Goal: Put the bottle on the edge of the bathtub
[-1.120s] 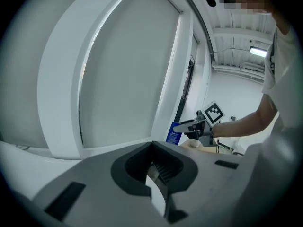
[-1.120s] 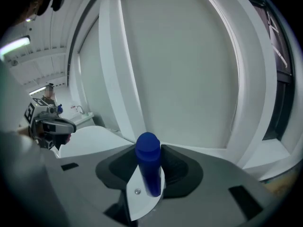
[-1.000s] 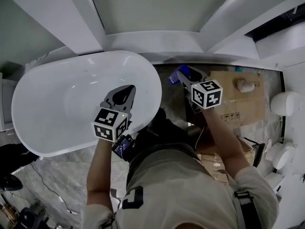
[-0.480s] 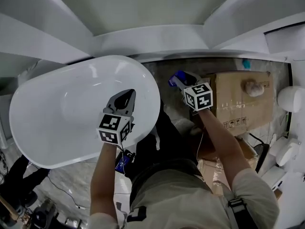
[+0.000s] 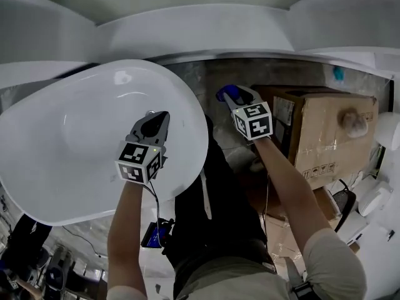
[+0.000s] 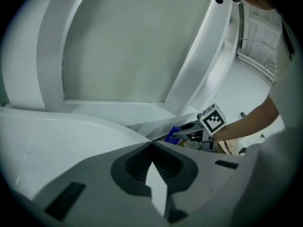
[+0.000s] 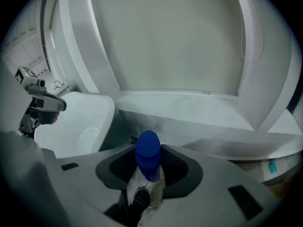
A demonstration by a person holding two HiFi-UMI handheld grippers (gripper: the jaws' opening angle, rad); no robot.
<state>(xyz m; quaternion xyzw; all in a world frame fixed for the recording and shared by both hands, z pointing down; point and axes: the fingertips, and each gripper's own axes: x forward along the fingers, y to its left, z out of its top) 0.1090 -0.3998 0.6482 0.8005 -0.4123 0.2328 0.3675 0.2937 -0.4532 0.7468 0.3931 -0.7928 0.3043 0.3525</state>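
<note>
the bottle (image 7: pixel 147 174) is a small one of clear, thin plastic, its body crinkled and catching pale glints, topped by a rounded, bright blue cap (image 7: pixel 147 149). a dark patch low on the body is too murky to make out. it lies lengthwise in the right tongs (image 5: pixel 232 96), which are clamped on its body from both sides, with the cap poking out past their tips and away from the hand. in the head view only the blue cap shows, ahead of the marker cube on those tongs. the bottle is in the air just beside the bathtub (image 5: pixel 201 139), off the rounded end nearest the cardboard box (image 5: pixel 331 136). it hangs above the strip of grey floor (image 5: pixel 215 80) that runs between tub and box, and it touches neither the tub's rim nor the box. in the right gripper view the tub's white basin lies to the left of the cap. the left tongs (image 6: pixel 151 143) are over the tub, just inside that same end of the rim. their tips are pressed together with nothing between them, and only the white of the tub shows through the slit behind the tips. the tub itself is a glossy white oval with a broad, smooth rim.
</note>
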